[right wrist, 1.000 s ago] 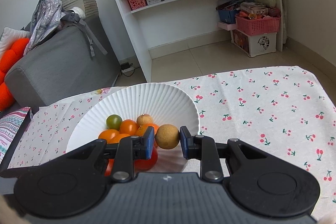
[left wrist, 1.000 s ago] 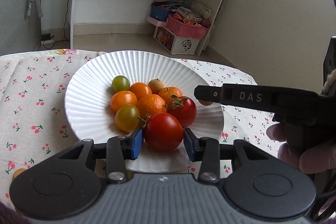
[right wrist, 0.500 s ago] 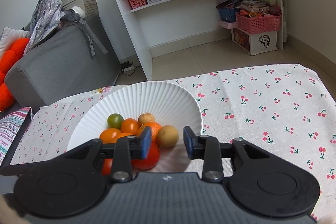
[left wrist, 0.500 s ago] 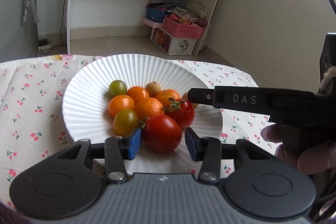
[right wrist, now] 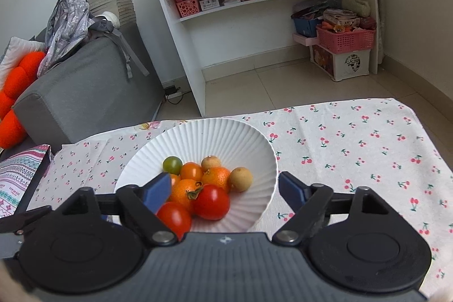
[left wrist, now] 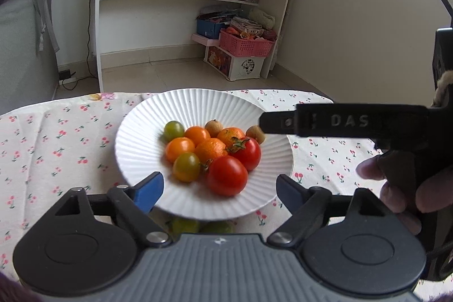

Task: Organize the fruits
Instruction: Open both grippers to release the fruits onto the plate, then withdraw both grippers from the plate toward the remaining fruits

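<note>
Fruits [left wrist: 215,152] piled mid-frame on plate [left wrist: 136,137]. Left gripper [left wrist: 219,190] and right gripper [right wrist: 225,188] both opening, jaws wide, gripping nothing, low in frame.

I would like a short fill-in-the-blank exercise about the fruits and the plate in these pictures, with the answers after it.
1. The fruits lie together on a white ribbed ____.
2. The tablecloth is printed with small red ____.
3. The two big tomatoes nearest the cameras are ____ in colour.
4. The brown fruit lies at the ____ edge of the pile.

Answers: plate; cherries; red; right
</note>
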